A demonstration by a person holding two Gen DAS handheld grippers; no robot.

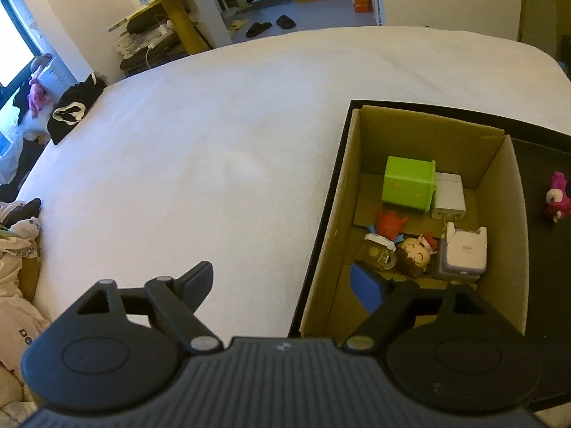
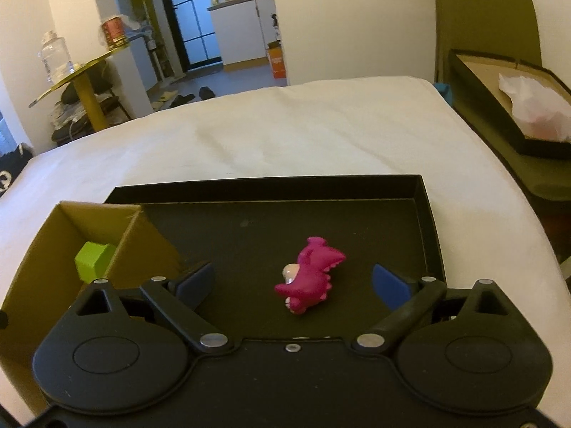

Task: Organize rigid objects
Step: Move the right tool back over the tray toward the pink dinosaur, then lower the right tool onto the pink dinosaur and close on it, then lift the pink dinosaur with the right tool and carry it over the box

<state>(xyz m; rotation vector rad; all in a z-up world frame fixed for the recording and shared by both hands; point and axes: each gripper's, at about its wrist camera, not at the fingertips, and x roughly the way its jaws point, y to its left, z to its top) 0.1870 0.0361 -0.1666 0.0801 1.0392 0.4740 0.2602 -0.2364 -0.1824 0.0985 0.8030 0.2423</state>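
Observation:
A cardboard box (image 1: 514,192) stands in the left part of a black tray (image 2: 424,221) on a white bed (image 1: 214,142). The box holds a green cube (image 1: 407,183), white adapters (image 1: 449,196), a white device (image 1: 464,256), a red toy (image 1: 389,223) and a doll head (image 1: 415,258). A pink dinosaur toy (image 2: 310,278) lies on the tray floor; it also shows in the left wrist view (image 1: 556,198). My left gripper (image 1: 289,287) is open and empty, straddling the box's left wall. My right gripper (image 2: 292,285) is open, with the dinosaur between its fingers, untouched.
Black clothing (image 1: 71,107) lies at the bed's far left edge, light clothes (image 1: 18,260) at its near left. A yellow table (image 1: 171,10) with jars stands beyond the bed. Another black tray with white paper (image 2: 528,107) sits to the right.

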